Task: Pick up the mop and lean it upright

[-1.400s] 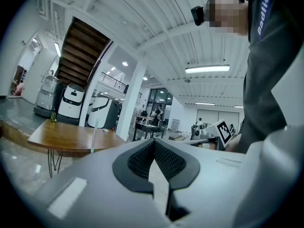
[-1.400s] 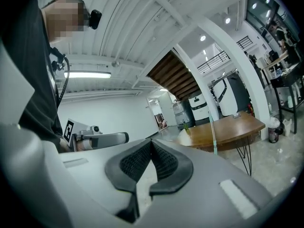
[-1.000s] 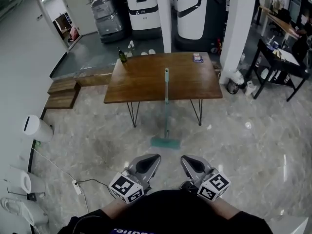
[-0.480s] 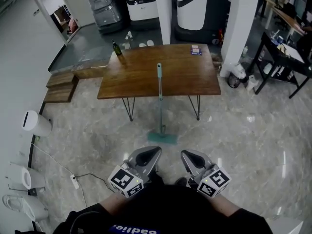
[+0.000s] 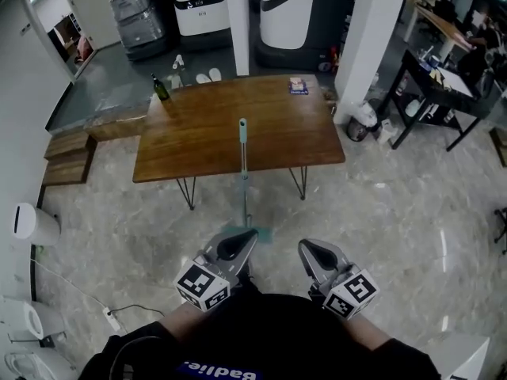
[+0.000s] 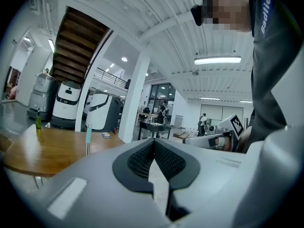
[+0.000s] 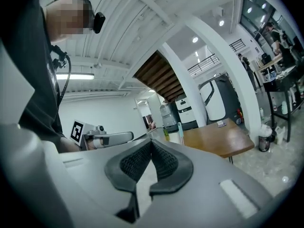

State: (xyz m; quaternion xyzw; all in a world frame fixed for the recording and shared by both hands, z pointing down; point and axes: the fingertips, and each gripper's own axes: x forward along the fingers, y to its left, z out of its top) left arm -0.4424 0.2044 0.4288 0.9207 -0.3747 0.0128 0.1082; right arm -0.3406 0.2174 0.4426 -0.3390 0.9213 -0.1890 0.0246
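One mop point(image 5: 242, 169) stood upright, its teal handle top leaning on the front edge of the wooden counter point(image 5: 198, 141). Mop head sat on the marble floor point(image 5: 380, 212), partly hidden behind the left claw point(image 6: 153, 144). Left claw was pressed together, nothing in it. Right claw point(image 7: 151, 144) was pressed together too, empty, beside the left, both low in front of the person. Green bottle point(image 5: 161, 88) stood at the counter's far left corner, small box point(image 5: 298, 86) by its far edge
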